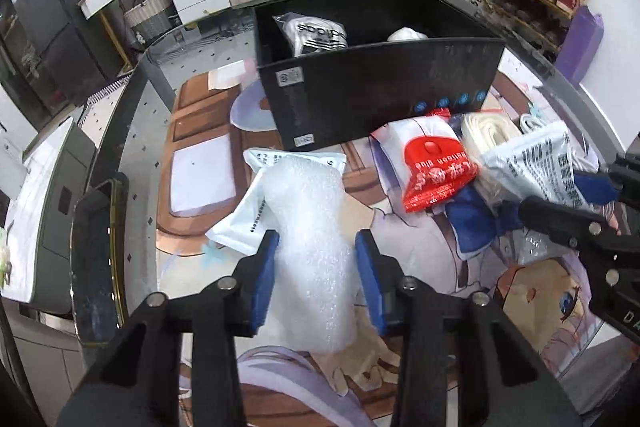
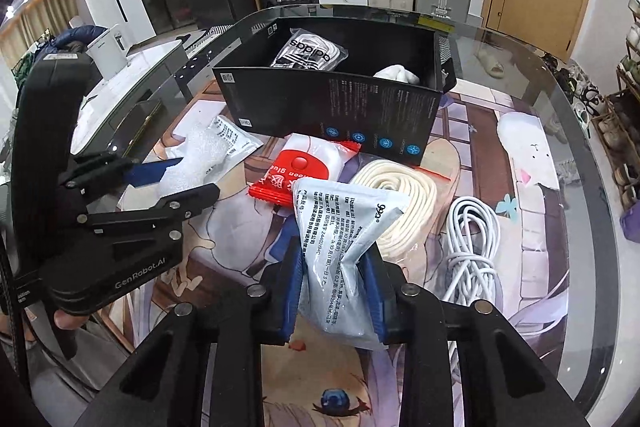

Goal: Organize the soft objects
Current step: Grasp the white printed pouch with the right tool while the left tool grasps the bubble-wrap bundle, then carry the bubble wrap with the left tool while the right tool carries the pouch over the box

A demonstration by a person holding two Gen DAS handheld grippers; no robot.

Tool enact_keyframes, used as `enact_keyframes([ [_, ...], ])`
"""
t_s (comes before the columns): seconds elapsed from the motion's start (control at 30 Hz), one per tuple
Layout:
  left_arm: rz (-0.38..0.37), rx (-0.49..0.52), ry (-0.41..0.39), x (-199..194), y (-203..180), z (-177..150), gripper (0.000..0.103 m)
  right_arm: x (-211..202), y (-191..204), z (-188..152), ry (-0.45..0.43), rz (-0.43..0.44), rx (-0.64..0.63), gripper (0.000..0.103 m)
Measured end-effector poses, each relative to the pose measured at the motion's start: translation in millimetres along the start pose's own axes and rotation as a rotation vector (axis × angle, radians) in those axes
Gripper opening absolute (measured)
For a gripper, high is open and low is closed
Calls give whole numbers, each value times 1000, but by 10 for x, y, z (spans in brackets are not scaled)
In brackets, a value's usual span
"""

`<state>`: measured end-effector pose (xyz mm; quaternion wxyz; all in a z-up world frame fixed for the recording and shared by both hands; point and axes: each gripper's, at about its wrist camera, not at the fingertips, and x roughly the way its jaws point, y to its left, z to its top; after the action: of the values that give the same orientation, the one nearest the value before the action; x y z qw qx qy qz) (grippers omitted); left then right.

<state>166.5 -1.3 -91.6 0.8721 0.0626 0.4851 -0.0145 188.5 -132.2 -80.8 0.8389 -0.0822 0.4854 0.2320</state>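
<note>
Left gripper (image 1: 316, 267) clenched on the bubble wrap (image 1: 312, 227), bottom centre of the left view; blue pads (image 1: 264, 279) press both its sides. In the right view that same gripper (image 2: 192, 175) sits at mid left, wrap (image 2: 200, 155) between its fingers. A white pouch (image 1: 240, 219) lies under the wrap, touching it, left of centre

Right gripper (image 2: 334, 291) clenched on the grey sachet (image 2: 344, 259), bottom centre of the right view; the pack is creased in at the pinch and stands tilted up off the mat. In the left view this gripper (image 1: 568, 195) enters from the right edge, sachet (image 1: 536, 163) in its grip

Black box (image 2: 340, 107) sits open at upper centre, on the glass table (image 2: 580, 227). Inside: an adidas bag (image 2: 310, 53) at the left, a white bundle (image 2: 396, 73) at the right

Loose in front of the box: red packet (image 2: 296, 171) touching the sachet's upper left, cream rope coil (image 2: 400, 199) just behind the sachet, white cable (image 2: 472, 239) to the right of the coil. All lie on the printed mat (image 2: 500, 147)

No earlier frame, so nothing on jaw motion
</note>
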Motion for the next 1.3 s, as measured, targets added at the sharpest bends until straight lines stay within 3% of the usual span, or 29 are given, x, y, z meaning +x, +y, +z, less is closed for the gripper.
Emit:
enact_keyframes([
  [0.5, -82, -37, -52, -374, 91, 59, 36, -246, 96, 87, -67, 39, -9, 28],
  [1.3, -140, -77, -200, -910, 168, 280, 36, -846, 75, 329, -223, 64, -20, 28],
])
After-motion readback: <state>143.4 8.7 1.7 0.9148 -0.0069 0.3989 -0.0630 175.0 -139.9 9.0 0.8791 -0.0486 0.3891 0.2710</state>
